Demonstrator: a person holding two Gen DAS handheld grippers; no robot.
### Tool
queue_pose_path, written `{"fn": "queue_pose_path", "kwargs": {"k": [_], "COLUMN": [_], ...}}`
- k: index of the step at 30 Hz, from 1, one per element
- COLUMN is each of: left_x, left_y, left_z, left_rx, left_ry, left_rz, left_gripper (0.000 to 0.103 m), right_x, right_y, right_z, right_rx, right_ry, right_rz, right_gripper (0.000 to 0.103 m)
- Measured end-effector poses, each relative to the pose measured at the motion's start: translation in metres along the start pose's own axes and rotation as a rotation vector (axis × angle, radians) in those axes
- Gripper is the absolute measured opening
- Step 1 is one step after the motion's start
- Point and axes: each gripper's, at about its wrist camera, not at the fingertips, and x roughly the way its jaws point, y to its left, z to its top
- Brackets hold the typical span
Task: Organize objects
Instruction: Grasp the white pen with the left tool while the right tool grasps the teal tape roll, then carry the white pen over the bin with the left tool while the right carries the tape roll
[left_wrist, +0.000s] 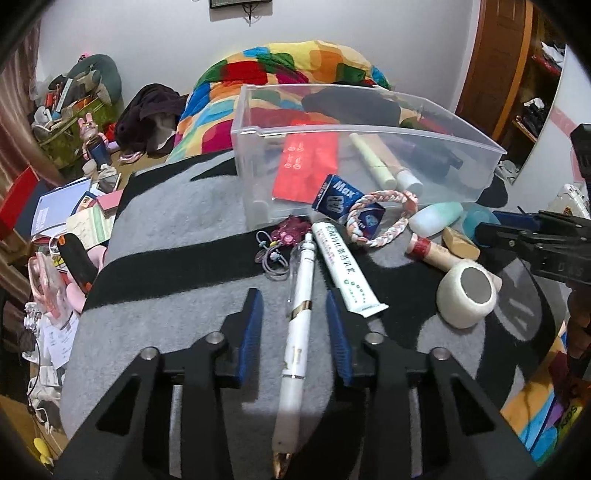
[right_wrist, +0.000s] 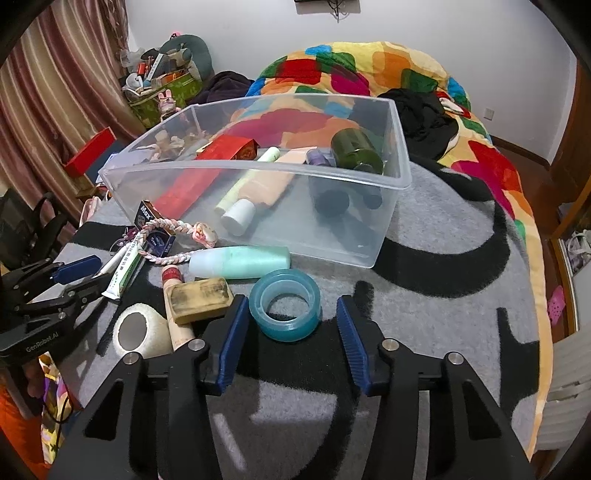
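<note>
Left hand-held gripper (left_wrist: 294, 325): open, its blue pads on both sides of the white pen (left_wrist: 295, 343), not yet touching it.
White pen: lies along the grey and black blanket (left_wrist: 177, 229), tip toward the camera, between the two fingers of the left hand-held gripper.
Right hand-held gripper (right_wrist: 291, 328): open, the fingers on each side of the blue tape ring (right_wrist: 284, 308); the left pad is very near the ring, the right pad is apart from it.
Blue tape ring: lies flat on the blanket, just in front of the clear bin (right_wrist: 400, 147).
Clear bin: stands on the blanket behind the loose things; it holds already a red packet (left_wrist: 304, 166), pale tubes (left_wrist: 384, 166) and a dark green jar (right_wrist: 356, 149).
Still outside the bin: white tube with green print (left_wrist: 341, 264), blue Max box (left_wrist: 334, 194), braided cord (left_wrist: 380, 218), mint bottle (right_wrist: 240, 262), brown block (right_wrist: 201, 295), cork-like bottle with red band (left_wrist: 432, 251), white tape roll (left_wrist: 467, 297), small pink charm (left_wrist: 290, 230).
Progress: I judge the task as partly done; some things are in the bin, many more wait just beside it.
Next step, as judgement: each hand-held gripper seems ready to close on its thing, pen and tape ring.
Hard to see: the dark items at the bin's far end are unclear through the plastic; the print on the tube is too small to read.
Cut off: the hands that hold both tools are out of view.
</note>
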Motion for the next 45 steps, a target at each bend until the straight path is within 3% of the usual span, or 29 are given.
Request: {"fn": "queue_pose_path", "kwargs": {"k": [3, 11, 20, 32, 45], "left_x": [-0.002, -0.015, -0.041, -0.081, -0.095], "left_y": [-0.002, 0.001, 0.002, 0.0, -0.004], "left_z": [-0.002, -0.01, -0.006, 0.032, 0.073], "left_rx": [0.002, -0.035, -0.065, -0.087, -0.091], "left_ry": [-0.005, -0.008, -0.065, -0.216, -0.287], "left_rz": [0.005, -0.024, -0.03, -0.065, -0.111], "left_gripper": [0.013, 0.013, 0.013, 0.013, 0.013], "right_x": [0.0, -0.011, -0.036, -0.063, -0.076], "right_y": [0.003, 0.003, 0.005, 0.012, 0.013], "right_z": [-0.002, -0.006, 0.0, 0.022, 0.05], "right_rx": [-0.011, -0.009, -0.006, -0.017, -0.02], "right_ry": [-0.007, -0.034, -0.094, -0.183, -0.249], "right_rz": [0.001, 0.013, 0.027, 0.035, 0.039], "right_gripper": [0.036, 0.036, 0.036, 0.036, 0.036]}}
